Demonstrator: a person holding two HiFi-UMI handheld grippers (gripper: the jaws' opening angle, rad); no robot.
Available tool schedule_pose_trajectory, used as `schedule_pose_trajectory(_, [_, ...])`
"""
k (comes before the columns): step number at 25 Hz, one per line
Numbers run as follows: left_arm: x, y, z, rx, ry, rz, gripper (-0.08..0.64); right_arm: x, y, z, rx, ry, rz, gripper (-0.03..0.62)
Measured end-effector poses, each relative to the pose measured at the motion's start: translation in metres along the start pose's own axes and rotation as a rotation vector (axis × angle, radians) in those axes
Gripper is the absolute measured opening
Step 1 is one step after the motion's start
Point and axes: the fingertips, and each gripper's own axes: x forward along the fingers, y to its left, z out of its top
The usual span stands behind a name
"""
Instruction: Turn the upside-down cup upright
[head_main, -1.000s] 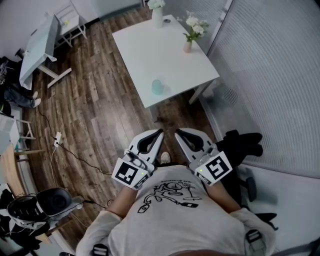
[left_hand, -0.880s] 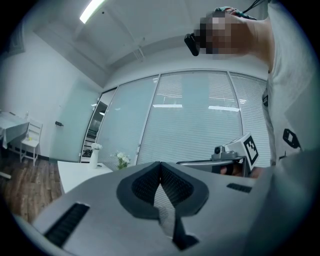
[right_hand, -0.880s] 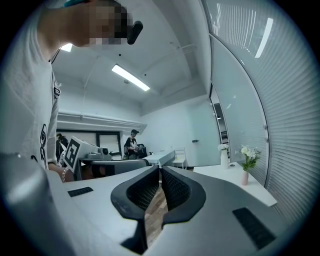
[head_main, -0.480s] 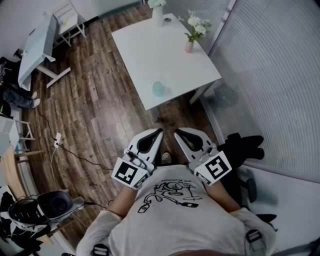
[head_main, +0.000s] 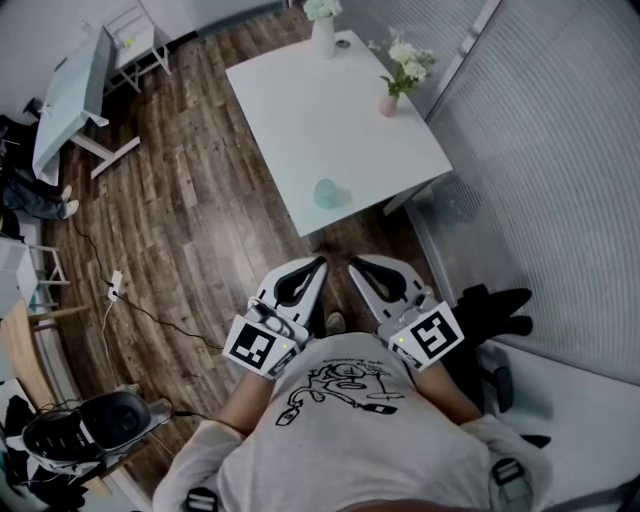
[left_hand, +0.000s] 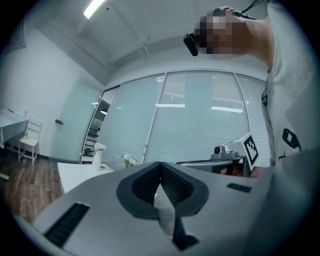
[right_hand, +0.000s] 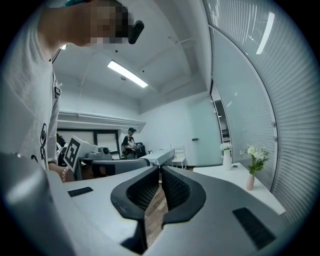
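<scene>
A pale green cup stands upside down near the front edge of the white table in the head view. Both grippers are held close to my chest, well short of the table and pointing toward it. My left gripper is shut with nothing in it, and my right gripper is shut and empty too. In the left gripper view the left gripper has its tips together; the right gripper looks the same in its own view. The cup is hidden in both gripper views.
A tall white vase and a small pink vase with flowers stand at the table's far side. A glass wall with blinds runs along the right. Another white table, a chair and floor cables lie left.
I have moved closer to the table: the table and cup have shifted down and right in the head view. Both grippers kept their pose and stayed shut.
</scene>
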Motion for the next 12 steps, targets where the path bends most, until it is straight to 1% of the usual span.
schedule_pose_trajectory(6, [0.011,0.041,0.010,-0.007,0.001,-0.008,0.005,0.042,-0.016,0.009,-0.006,0.007,-0.003,0.041])
schedule_pose_trajectory(12, [0.014,0.082,0.023,0.002,0.006,-0.028,0.005,0.087,-0.022,0.021,-0.019,0.005,-0.007,0.041])
